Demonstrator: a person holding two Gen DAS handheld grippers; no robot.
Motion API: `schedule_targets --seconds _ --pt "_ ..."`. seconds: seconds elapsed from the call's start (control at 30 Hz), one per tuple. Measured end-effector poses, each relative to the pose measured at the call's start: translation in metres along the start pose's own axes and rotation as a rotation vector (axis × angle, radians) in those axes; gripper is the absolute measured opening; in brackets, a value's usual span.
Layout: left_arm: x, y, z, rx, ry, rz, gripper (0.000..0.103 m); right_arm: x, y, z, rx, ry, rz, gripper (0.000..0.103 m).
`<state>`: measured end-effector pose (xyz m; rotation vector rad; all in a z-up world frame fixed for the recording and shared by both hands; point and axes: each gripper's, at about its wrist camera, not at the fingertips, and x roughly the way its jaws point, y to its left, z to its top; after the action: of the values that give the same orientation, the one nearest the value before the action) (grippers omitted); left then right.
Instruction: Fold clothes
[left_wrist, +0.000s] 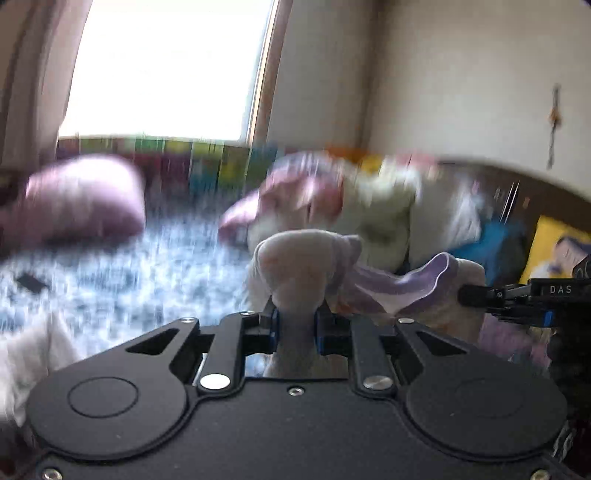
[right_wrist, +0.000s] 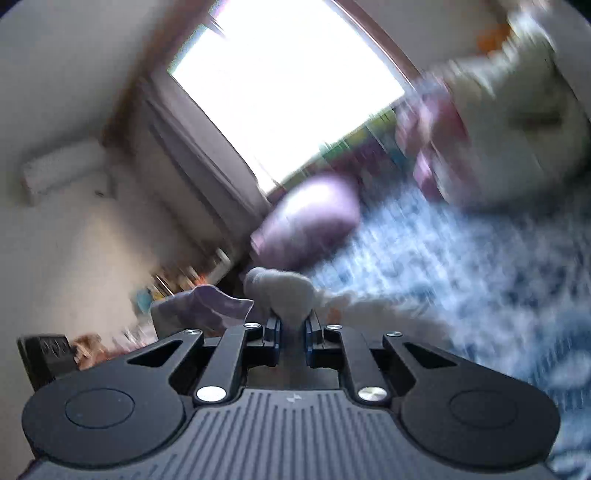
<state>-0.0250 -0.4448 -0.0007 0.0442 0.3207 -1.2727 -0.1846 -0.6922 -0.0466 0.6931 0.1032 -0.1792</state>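
The garment (left_wrist: 295, 258), pale pink-white w/ a lilac edge, is held in the air above the bed (left_wrist: 147, 266), bunched at both ends. One bunch is pinched in the left tongs (left_wrist: 295, 328), nearly closed on a thick wad of cloth; the other is pinched the same way in the right tongs (right_wrist: 293, 328). Between the two, the lilac hem is seen stretched, so the piece is judged to be lifted and spread for a fold, not yet laid flat. Heavy motion blur is present in both views, so the fabric's exact shape can't be told.

The two-point hold is prob. chosen to keep an edge taut and let the rest hang free.

In the left wrist view the right tongs are seen from the side at the frame's right edge, gripping the far end, w/ a heap of other clothes (left_wrist: 369, 206) and a purple pillow (left_wrist: 81, 203) on the bed behind. In the right wrist view the left tongs are not clearly shown; instead the window (right_wrist: 288, 85), an AC unit (right_wrist: 62, 170) on the wall and a cluttered shelf area are shown.
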Motion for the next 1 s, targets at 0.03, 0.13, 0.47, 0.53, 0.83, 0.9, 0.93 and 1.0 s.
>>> schedule_targets --seconds 0.03,0.13,0.47,0.53,0.83,0.9,0.93,1.0 --pt "-0.006 -0.001 -0.003 0.015 -0.014 -0.004 0.017 -0.004 0.008 0.007 -0.023 -0.028 0.017 0.014" --pt "-0.018 -0.007 -0.042 0.066 0.023 0.0 0.017 -0.01 0.015 0.0 -0.09 -0.022 0.025 0.014" --pt "-0.065 -0.016 -0.269 0.078 0.547 -0.028 0.048 -0.042 -0.083 -0.203 0.068 0.523 -0.129 0.04" --pt "-0.071 -0.007 -0.27 -0.016 0.531 -0.012 0.052 -0.06 -0.102 -0.22 0.167 0.512 -0.147 0.046" --pt "-0.057 0.008 -0.252 -0.299 0.443 0.155 0.062 -0.074 -0.125 -0.225 0.293 0.342 -0.268 0.071" --pt "-0.044 0.009 -0.251 -0.3 0.448 0.175 0.062 -0.071 -0.125 -0.23 0.298 0.324 -0.318 0.071" --pt "-0.039 0.011 -0.251 -0.314 0.444 0.174 0.062 -0.071 -0.128 -0.232 0.321 0.315 -0.328 0.071" --pt "-0.028 0.016 -0.252 -0.348 0.437 0.169 0.062 -0.07 -0.134 -0.238 0.36 0.301 -0.346 0.071"
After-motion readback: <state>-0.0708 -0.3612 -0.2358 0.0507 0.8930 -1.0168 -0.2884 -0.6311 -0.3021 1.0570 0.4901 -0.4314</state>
